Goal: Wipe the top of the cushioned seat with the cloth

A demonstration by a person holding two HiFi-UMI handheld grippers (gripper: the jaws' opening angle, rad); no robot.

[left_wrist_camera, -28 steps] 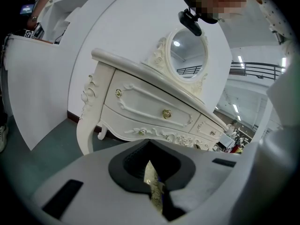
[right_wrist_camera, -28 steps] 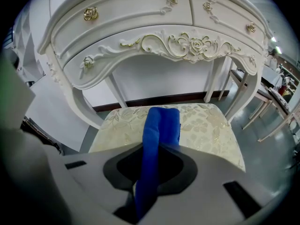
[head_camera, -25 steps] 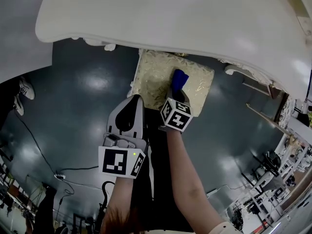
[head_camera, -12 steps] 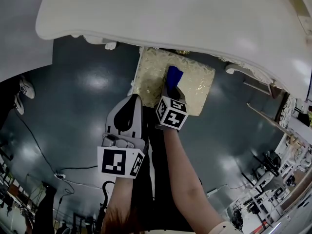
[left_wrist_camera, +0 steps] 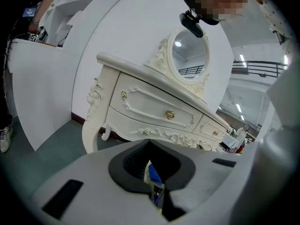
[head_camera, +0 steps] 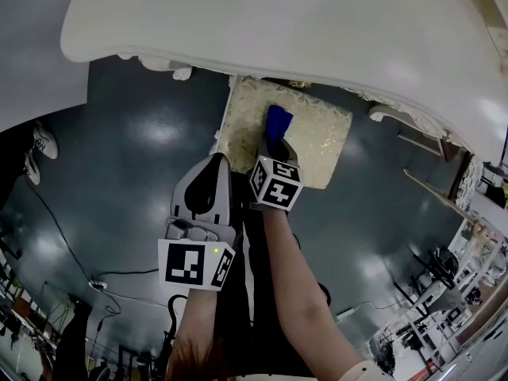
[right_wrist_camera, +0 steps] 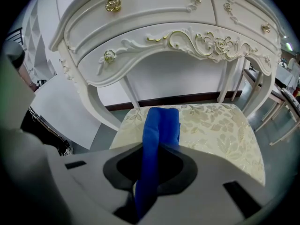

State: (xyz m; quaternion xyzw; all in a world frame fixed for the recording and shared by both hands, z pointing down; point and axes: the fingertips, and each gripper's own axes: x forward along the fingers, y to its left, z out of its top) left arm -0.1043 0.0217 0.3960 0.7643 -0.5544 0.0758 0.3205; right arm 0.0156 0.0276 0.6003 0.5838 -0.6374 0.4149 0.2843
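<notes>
Dark glossy floor [head_camera: 119, 157], ornate white dressing table [head_camera: 278, 22], gold-patterned cream cushioned seat [head_camera: 321, 145] partly under it. Right tongs [head_camera: 271, 144] pinch the folded blue cloth [head_camera: 278, 123] mid-seat. I'd press it flat and sweep out to the corners. Its long axis runs front edge to back edge, free end pointing back. Left tongs [head_camera: 216, 162] closed, empty (just hanging).

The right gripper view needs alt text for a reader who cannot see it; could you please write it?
The right tool grips a blue cloth that extends forward over a cream, gold-patterned seat. Behind stands an ornate white dresser with gold knobs.
</notes>
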